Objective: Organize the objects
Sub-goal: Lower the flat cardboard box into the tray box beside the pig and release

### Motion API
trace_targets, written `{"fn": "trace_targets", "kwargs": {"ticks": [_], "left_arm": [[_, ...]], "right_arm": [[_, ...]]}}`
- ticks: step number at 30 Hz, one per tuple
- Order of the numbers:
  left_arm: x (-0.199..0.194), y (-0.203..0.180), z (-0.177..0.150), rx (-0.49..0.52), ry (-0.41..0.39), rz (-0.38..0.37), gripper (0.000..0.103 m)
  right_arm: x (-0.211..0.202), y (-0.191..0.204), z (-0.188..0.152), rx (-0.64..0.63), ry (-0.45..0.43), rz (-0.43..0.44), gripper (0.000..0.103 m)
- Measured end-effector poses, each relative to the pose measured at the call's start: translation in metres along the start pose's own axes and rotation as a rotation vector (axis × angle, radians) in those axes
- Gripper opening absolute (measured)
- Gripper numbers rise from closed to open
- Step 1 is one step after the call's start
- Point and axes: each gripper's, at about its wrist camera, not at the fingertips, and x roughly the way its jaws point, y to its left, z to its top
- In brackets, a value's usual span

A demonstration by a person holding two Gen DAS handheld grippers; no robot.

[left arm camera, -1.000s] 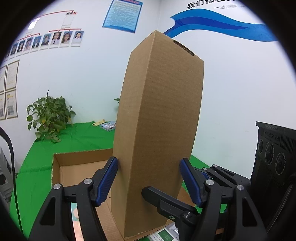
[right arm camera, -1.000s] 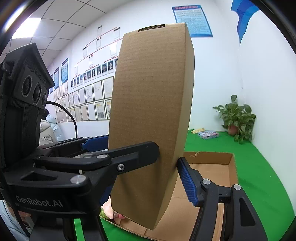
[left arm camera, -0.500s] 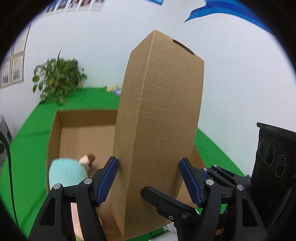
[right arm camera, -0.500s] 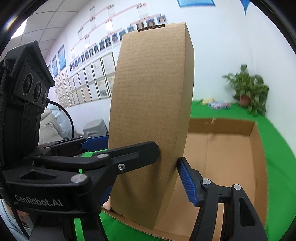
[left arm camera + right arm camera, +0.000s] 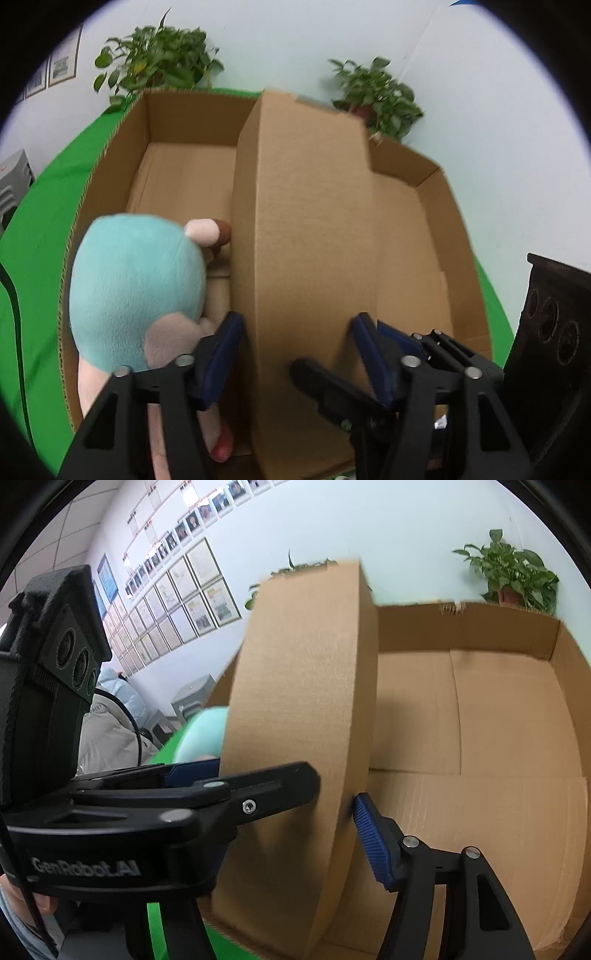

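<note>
Cardboard, a tall closed brown carton [image 5: 310,236] is clamped by both the left gripper [image 5: 295,354] and right gripper [image 5: 332,794], mid-frame over the open cardboard bin [image 5: 439,206]; it should be lowered level, clear of the teal plush toy [image 5: 136,291].

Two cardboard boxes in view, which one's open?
The big shallow box on the green cloth: open top, plush toy inside. The tall box, gripped by both tongs, is closed.

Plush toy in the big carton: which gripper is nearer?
Left. The left gripper, clamping the tall box, has one finger beside the plush toy; the right gripper grips the box's far side.
</note>
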Motion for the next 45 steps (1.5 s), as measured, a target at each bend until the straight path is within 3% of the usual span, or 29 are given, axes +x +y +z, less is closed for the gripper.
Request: {"fn": "trace_targets", "kwargs": {"ticks": [3, 11, 12, 23, 31, 35, 37, 38, 39, 40, 41, 43, 45], "left_arm": [[0.004, 0.003, -0.002, 0.001, 0.019, 0.047, 0.027], [-0.010, 0.002, -0.011, 0.005, -0.013, 0.074, 0.016], [-0.012, 0.002, -0.008, 0.006, -0.013, 0.062, 0.006], [-0.054, -0.002, -0.017, 0.030, -0.100, 0.082, 0.004], [-0.060, -0.008, -0.026, 0.048, -0.121, 0.120, 0.004], [-0.069, -0.012, -0.028, 0.073, -0.163, 0.202, 0.010], [-0.079, -0.015, -0.030, 0.088, -0.199, 0.259, 0.027], [-0.087, -0.017, -0.032, 0.097, -0.236, 0.273, 0.046], [-0.095, -0.020, -0.034, 0.099, -0.271, 0.281, 0.068], [-0.103, -0.023, -0.036, 0.096, -0.314, 0.294, 0.077], [-0.112, -0.027, -0.040, 0.092, -0.366, 0.306, 0.083], [-0.126, -0.037, -0.046, 0.111, -0.433, 0.312, 0.083], [-0.134, -0.047, -0.050, 0.126, -0.456, 0.317, 0.083]], "right_arm": [[0.022, -0.014, -0.004, 0.041, 0.040, -0.019, 0.059], [0.039, -0.016, -0.011, 0.053, 0.044, -0.046, 0.054], [0.042, -0.015, -0.011, 0.054, 0.043, -0.044, 0.054], [0.039, 0.014, -0.021, 0.040, 0.038, 0.005, 0.052], [0.015, 0.025, -0.028, 0.023, 0.039, 0.004, 0.052], [0.011, 0.028, -0.027, 0.013, 0.048, -0.006, 0.053], [0.006, 0.032, -0.025, -0.017, 0.063, -0.046, 0.053], [-0.001, 0.035, -0.025, -0.036, 0.061, -0.063, 0.058], [-0.017, 0.040, -0.025, -0.064, 0.036, -0.074, 0.065], [-0.030, 0.042, -0.025, -0.084, 0.009, -0.085, 0.091], [-0.045, 0.044, -0.026, -0.098, -0.026, -0.104, 0.102], [-0.080, 0.050, -0.032, -0.122, -0.113, -0.154, 0.103], [-0.107, 0.055, -0.042, -0.135, -0.137, -0.188, 0.103]]}}
